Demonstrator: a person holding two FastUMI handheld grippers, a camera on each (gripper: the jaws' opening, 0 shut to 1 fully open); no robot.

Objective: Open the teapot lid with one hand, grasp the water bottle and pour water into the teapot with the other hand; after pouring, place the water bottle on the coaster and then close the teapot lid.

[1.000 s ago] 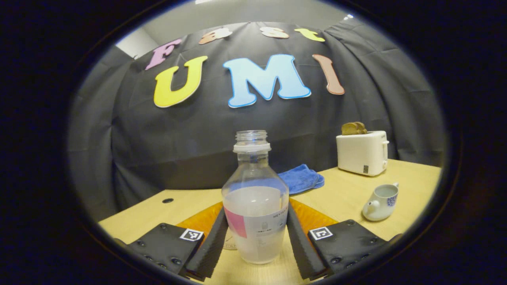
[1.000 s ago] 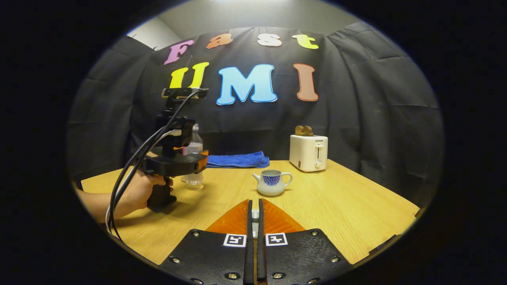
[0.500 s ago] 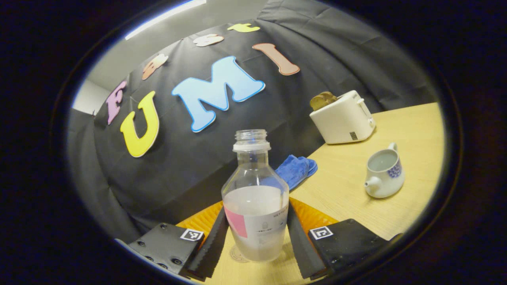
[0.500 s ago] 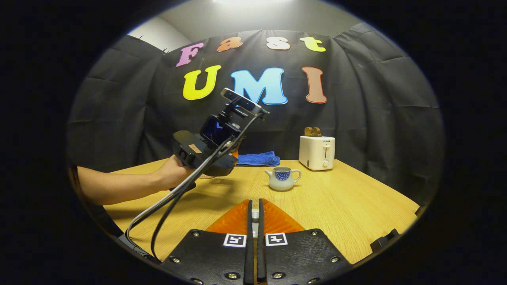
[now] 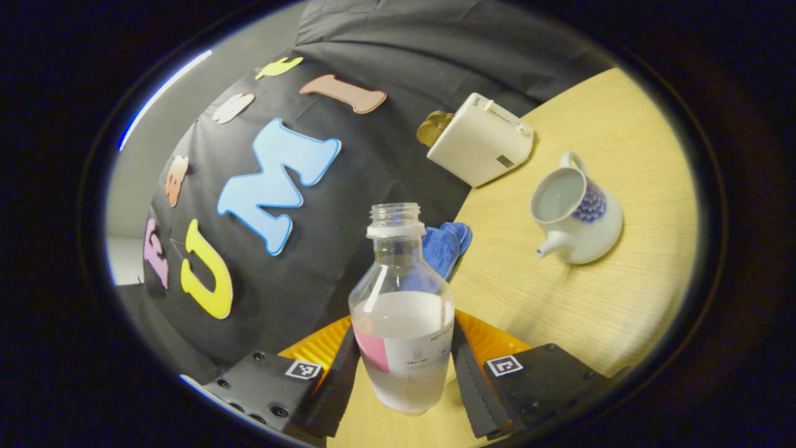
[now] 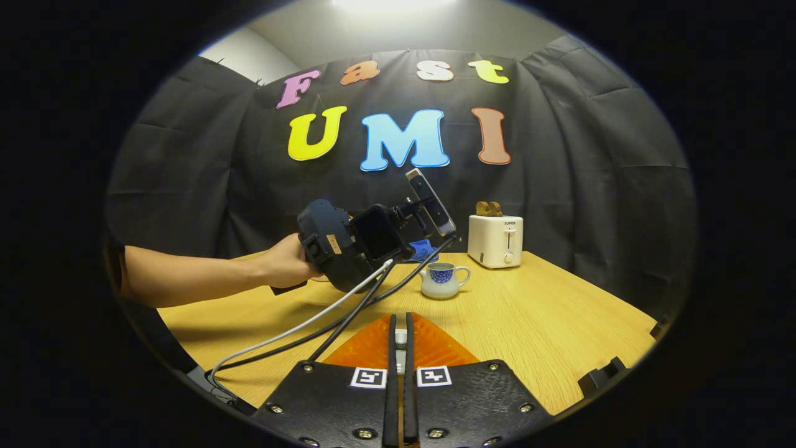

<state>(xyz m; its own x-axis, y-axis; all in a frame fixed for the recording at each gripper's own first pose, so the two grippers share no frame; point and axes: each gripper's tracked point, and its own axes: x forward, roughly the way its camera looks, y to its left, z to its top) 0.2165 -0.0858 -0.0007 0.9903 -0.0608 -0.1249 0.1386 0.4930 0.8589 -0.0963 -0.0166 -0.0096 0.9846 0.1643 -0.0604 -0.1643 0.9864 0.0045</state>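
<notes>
So the wooden table (image 6: 547, 323) is the biggest thing here, and I'll place everything off the teapot (image 6: 443, 281) sitting on it, lid off, with liquid visible inside in the left gripper view (image 5: 575, 211). The white toaster (image 6: 495, 240) stands behind the teapot toward the cloth wall, with something brown poking out of its slots, and a blue cloth (image 5: 444, 246) lies on the table back by the wall too. In the right gripper view, the left gripper (image 6: 357, 239), held by a person's hand (image 6: 286, 264), is tipped over sideways in the air just beside the teapot. It's pinching the water bottle (image 5: 402, 317), one finger on each side of the body; the bottle is uncapped, roughly half full, its mouth not over the teapot. The right gripper (image 6: 401, 373) is low, nearer the table edge than the teapot, fingers pressed nearly together; something small and pale sits in the slit, can't tell what.
</notes>
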